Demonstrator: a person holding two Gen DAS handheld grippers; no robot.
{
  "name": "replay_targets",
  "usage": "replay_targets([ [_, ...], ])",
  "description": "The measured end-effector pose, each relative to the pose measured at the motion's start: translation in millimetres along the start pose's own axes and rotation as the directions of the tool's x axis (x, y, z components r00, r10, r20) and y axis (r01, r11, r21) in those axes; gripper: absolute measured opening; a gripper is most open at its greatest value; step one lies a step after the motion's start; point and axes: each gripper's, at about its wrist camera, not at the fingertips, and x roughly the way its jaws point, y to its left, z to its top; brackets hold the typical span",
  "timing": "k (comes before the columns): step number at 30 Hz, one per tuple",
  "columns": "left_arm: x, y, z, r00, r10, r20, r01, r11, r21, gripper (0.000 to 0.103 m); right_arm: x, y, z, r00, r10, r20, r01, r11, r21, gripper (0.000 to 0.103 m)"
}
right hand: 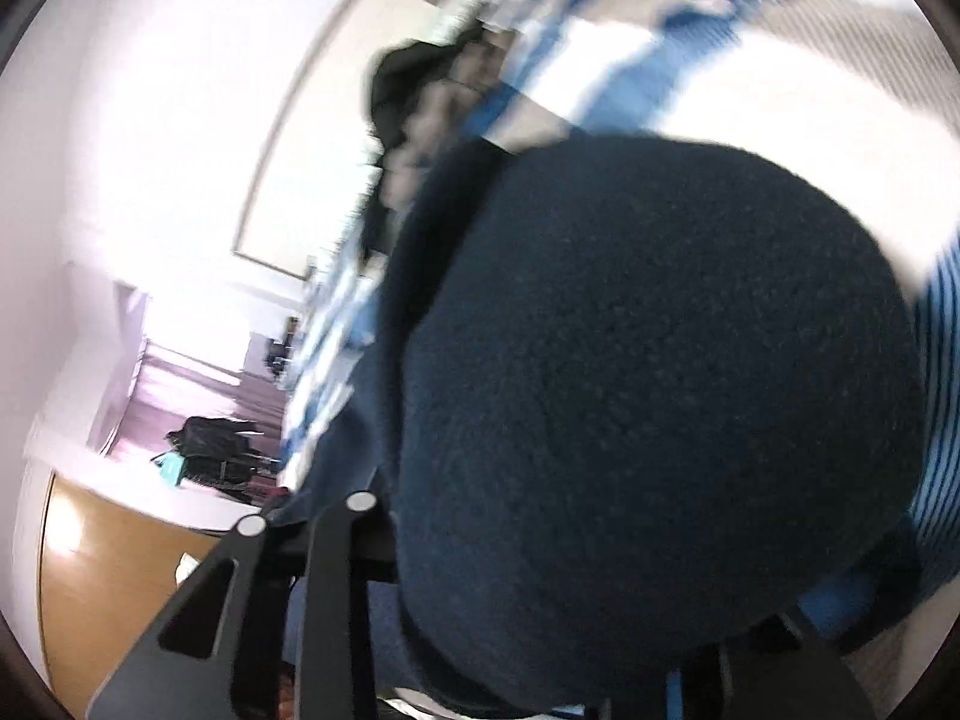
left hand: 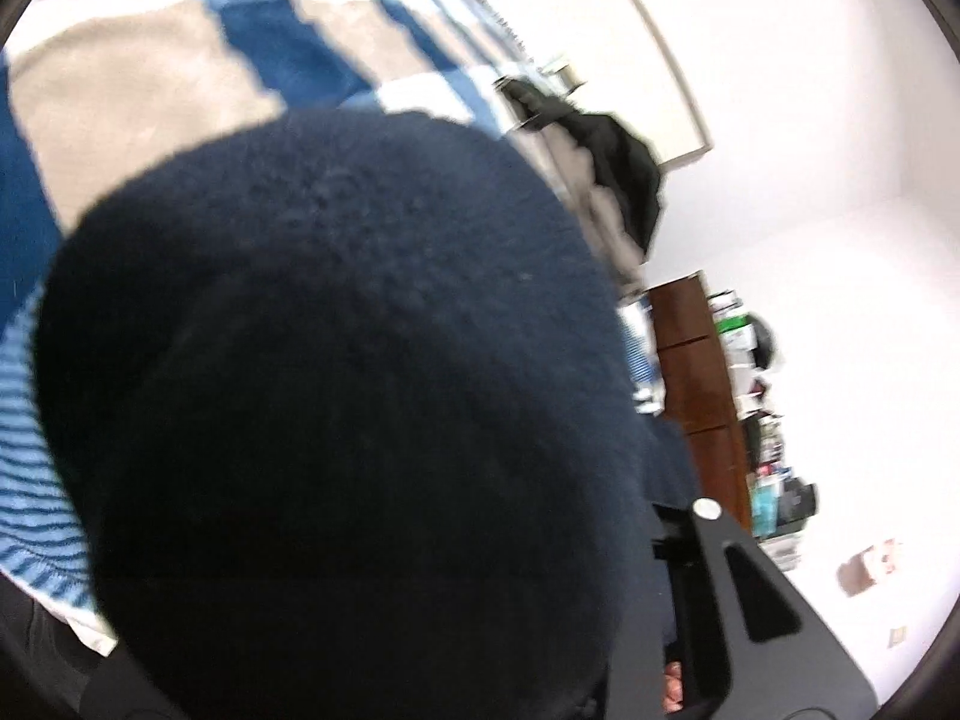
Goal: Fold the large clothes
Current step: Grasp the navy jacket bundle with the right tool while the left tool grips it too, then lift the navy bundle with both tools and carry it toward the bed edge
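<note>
Navy fleece garment (left hand: 336,396) bunched over left gripper (left hand: 672,546) and right gripper (right hand: 480,546), grip unclear.

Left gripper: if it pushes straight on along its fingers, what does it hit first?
The dark navy fleece garment. It bulges right in front of the left gripper, filling most of the left wrist view and hiding one finger. Beyond it lies the blue, beige and white patterned bedding; depth is unclear.

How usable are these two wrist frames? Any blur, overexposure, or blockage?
Left wrist: the navy fleece garment fills most of the frame and hides the jaws; the white wall is blown out; the patterned bedcover is motion-blurred. Right wrist: same blockage, smeared background, and strong fisheye bending at the door frame.
</note>
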Motion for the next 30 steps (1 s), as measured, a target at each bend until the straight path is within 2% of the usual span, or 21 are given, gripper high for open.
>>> replay_targets([
  [4,-30.2,-32.7,24.1,0.996,-0.085,0.032,0.085,0.996,0.002,0.025,-5.5,39.8,14.4,0.997,0.071,0.011,-0.071,0.997,0.018,0.027],
  [8,-72.6,-68.5,54.2,0.988,-0.139,0.06,0.136,0.989,0.057,0.025,-9.7,90.2,25.1,0.992,0.126,-0.007,-0.126,0.991,-0.042,0.027],
  [12,-117.3,-89.4,78.6,0.982,-0.165,0.089,0.158,0.984,0.087,0.025,-9.7,150.9,30.9,0.984,0.173,-0.05,-0.178,0.978,-0.104,0.027],
  [15,-159.1,-102.6,96.0,0.977,-0.177,0.116,0.165,0.981,0.101,0.025,-0.2,212.1,28.7,0.973,0.205,-0.103,-0.22,0.961,-0.168,0.027],
  [18,-210.4,-105.5,118.4,0.974,-0.166,0.157,0.148,0.982,0.116,0.025,12.0,265.6,19.5,0.959,0.233,-0.162,-0.266,0.938,-0.223,0.027],
  [23,-305.0,-99.5,169.1,0.956,-0.139,0.259,0.104,0.984,0.143,0.025,53.3,377.7,-17.0,0.917,0.294,-0.269,-0.375,0.865,-0.333,0.027],
  [27,-373.7,-88.4,224.9,0.93,-0.084,0.356,0.035,0.989,0.142,0.025,117.9,470.3,-49.1,0.883,0.313,-0.35,-0.44,0.811,-0.385,0.027],
  [30,-405.0,-78.1,264.6,0.91,-0.037,0.413,-0.018,0.992,0.128,0.025,170.6,531.5,-74.7,0.859,0.316,-0.403,-0.475,0.785,-0.397,0.027],
])
